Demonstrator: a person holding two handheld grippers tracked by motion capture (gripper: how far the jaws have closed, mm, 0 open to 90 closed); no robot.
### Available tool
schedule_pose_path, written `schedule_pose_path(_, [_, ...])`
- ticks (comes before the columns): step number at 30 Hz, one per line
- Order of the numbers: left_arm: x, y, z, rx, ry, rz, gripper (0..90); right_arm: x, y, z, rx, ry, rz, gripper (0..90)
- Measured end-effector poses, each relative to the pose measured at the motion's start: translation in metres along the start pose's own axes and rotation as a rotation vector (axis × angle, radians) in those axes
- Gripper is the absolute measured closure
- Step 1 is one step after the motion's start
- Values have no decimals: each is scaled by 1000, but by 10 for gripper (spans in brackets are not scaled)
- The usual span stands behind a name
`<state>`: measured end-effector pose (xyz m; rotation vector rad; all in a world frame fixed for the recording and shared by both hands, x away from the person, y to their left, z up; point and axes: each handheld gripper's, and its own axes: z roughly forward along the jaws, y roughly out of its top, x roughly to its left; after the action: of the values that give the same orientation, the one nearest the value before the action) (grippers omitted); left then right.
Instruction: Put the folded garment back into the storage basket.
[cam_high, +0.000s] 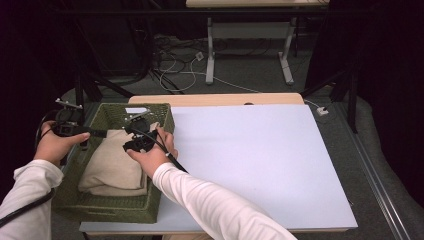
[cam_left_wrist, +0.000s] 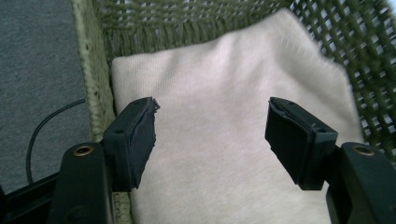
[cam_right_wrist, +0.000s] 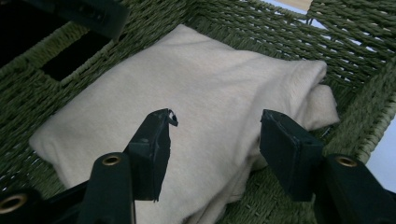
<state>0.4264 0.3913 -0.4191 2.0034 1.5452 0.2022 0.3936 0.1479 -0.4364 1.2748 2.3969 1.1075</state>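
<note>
A green woven basket (cam_high: 107, 212) sits at the table's left front corner with a folded cream cloth (cam_high: 117, 160) lying flat inside it. My left gripper (cam_high: 97, 133) reaches in over the basket's left wall. In the left gripper view its jaws (cam_left_wrist: 212, 126) stand open just above the cloth (cam_left_wrist: 215, 70), with nothing pressed between the pads. My right gripper (cam_high: 134, 137) hovers over the cloth's right part. In the right gripper view its jaws (cam_right_wrist: 217, 135) are open too, above the cloth (cam_right_wrist: 187, 79) and the basket's weave (cam_right_wrist: 261, 37).
The white table top (cam_high: 260, 160) stretches to the right of the basket, with a wooden edge (cam_high: 215, 99) at the back. Grey carpet, loose cables (cam_high: 175, 70) and another table's legs (cam_high: 210, 60) lie beyond. A black frame post (cam_high: 79, 85) stands left of the basket.
</note>
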Motion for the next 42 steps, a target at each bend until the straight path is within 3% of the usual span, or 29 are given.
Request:
schedule_pose_path(1, [0, 0, 0, -21, -1, 19, 338, -1, 0, 0, -1, 1, -14, 417])
schedule_pose_path(3, [1, -1, -1, -38, -19, -15, 345, -1, 1, -3, -7, -2, -22, 411])
schedule_pose_path(4, [2, -1, -1, -43, -25, -26, 347, -3, 1, -4, -19, 6, -49, 411])
schedule_pose_path(5, [2, -2, -1, -43, -30, -33, 347, -2, 2, -6, -29, 17, -44, 409])
schedule_pose_path(9, [3, -2, -3, -43, -28, -41, 346, -7, 4, -11, -65, 54, -103, 400])
schedule_pose_path(13, [1, -1, -5, -58, -29, -46, 345, -10, 6, -18, -72, 37, -141, 354])
schedule_pose_path(17, [-2, 0, -7, -71, -28, -40, 325, -15, 7, -24, -10, 90, -96, 353])
schedule_pose_path(20, [-5, 1, -8, -80, -36, -58, 305, -19, 8, -30, -26, 92, -128, 321])
schedule_pose_path(29, [-17, 4, -10, -101, -49, -44, 248, -32, 12, -50, -57, 112, -181, 175])
schedule_pose_path(38, [-36, 8, -19, -132, -74, 0, 156, -56, 15, -80, -80, 102, -190, 128])
schedule_pose_path(42, [-43, 9, -23, -149, -80, 12, 121, -70, 15, -93, -68, 102, -222, 10])
